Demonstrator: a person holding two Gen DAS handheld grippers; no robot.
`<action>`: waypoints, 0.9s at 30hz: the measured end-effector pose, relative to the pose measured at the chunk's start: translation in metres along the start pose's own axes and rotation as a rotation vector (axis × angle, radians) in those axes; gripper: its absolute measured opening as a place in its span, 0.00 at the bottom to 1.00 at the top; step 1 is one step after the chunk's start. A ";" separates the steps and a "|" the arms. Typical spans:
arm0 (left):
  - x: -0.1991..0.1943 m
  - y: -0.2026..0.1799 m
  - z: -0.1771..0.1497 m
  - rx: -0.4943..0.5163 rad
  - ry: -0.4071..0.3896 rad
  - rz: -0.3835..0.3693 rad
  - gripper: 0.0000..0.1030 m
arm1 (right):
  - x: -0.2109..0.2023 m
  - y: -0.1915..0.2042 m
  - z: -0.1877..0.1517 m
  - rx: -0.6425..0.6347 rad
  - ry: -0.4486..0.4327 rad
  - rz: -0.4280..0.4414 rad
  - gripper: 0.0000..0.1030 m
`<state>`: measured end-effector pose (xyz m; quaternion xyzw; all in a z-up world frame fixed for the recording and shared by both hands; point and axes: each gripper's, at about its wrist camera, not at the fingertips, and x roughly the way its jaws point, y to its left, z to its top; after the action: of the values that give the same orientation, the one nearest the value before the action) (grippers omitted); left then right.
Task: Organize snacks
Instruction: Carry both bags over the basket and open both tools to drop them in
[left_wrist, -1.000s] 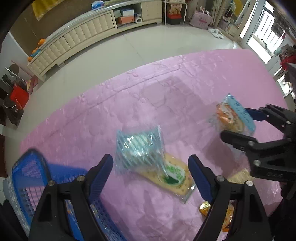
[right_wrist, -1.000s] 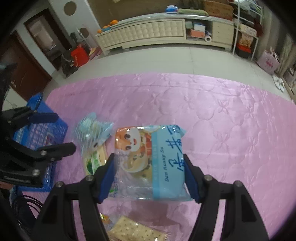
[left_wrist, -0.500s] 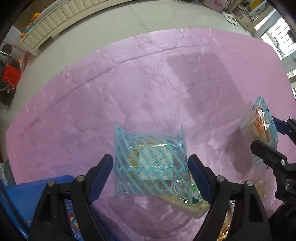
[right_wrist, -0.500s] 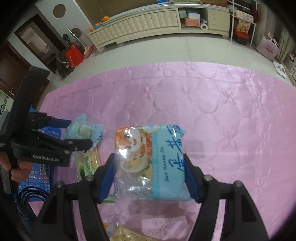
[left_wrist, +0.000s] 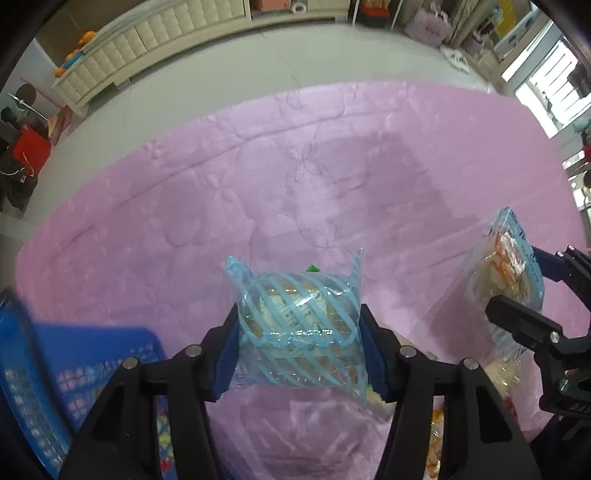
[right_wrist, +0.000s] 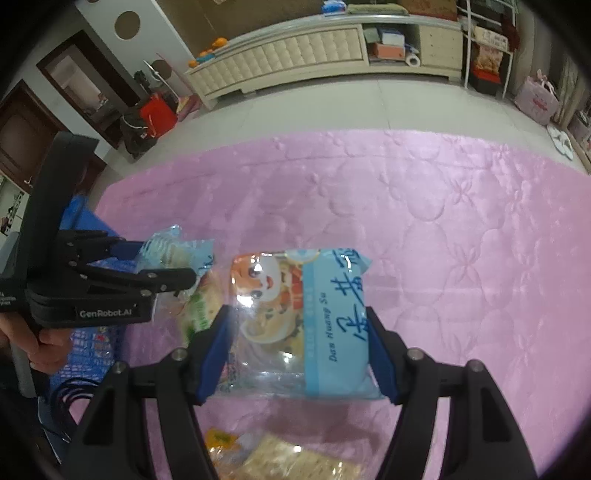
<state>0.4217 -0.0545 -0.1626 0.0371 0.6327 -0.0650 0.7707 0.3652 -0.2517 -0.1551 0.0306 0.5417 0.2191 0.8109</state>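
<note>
The left gripper (left_wrist: 299, 354) has just been closing and now clamps the striped packet (left_wrist: 297, 332), which was lying free on the pink cover (left_wrist: 332, 177) a moment ago. It can go next into the blue basket (left_wrist: 44, 373); its contents look blurred. The right gripper (right_wrist: 299, 350) still grips the blue packet (right_wrist: 306, 321).

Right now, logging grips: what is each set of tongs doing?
Left tongs: just closed on the blue-striped clear snack packet.
Right tongs: holding the light-blue cartoon biscuit bag.
</note>
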 end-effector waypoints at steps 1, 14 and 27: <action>-0.009 0.001 -0.007 -0.008 -0.012 -0.015 0.54 | -0.008 0.001 0.000 -0.006 -0.007 -0.006 0.69; -0.142 0.012 -0.083 -0.011 -0.215 -0.078 0.54 | -0.106 0.069 -0.022 -0.088 -0.115 -0.044 0.69; -0.231 0.055 -0.182 -0.045 -0.381 -0.048 0.54 | -0.134 0.180 -0.038 -0.212 -0.162 -0.008 0.69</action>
<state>0.2094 0.0380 0.0266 -0.0082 0.4775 -0.0751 0.8754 0.2306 -0.1486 -0.0033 -0.0397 0.4484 0.2689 0.8515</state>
